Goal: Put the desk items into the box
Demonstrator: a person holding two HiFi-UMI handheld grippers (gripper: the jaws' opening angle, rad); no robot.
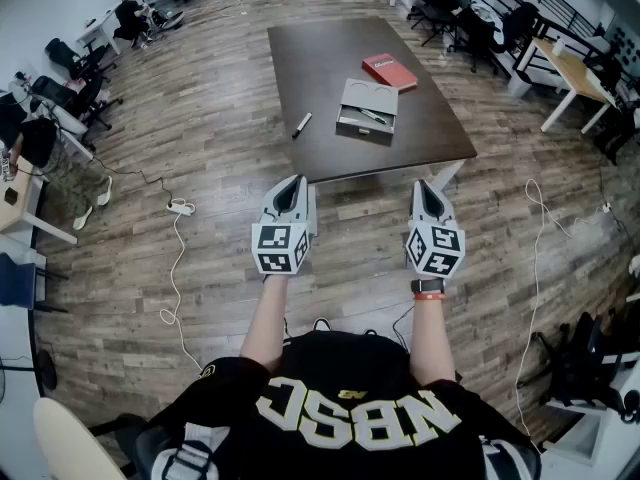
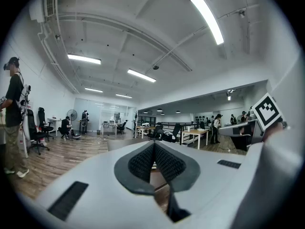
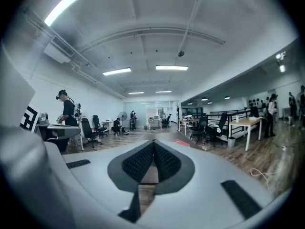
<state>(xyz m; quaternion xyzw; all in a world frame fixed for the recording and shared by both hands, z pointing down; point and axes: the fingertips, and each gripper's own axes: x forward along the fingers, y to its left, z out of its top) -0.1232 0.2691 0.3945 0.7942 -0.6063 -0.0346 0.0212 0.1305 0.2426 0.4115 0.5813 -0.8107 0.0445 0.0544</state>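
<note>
A dark table [image 1: 330, 78] stands ahead of me. On it lie a grey open box [image 1: 367, 109] with a pen inside, a red notebook [image 1: 389, 70] behind the box, and a black marker [image 1: 301, 125] to its left. My left gripper [image 1: 291, 194] and right gripper [image 1: 427, 197] hover side by side in front of the table's near edge, well short of the items. Both have their jaws shut with nothing between them. In the right gripper view the red notebook [image 3: 181, 142] shows just beyond the shut fingertips [image 3: 153, 143]. The left gripper [image 2: 154, 144] points level across the room.
Wooden floor surrounds the table. A power strip and white cable [image 1: 178, 208] lie on the floor at left, another cable [image 1: 535, 208] at right. Office chairs and desks [image 1: 470, 13] line the far side. A person [image 2: 13, 113] stands at left in the left gripper view.
</note>
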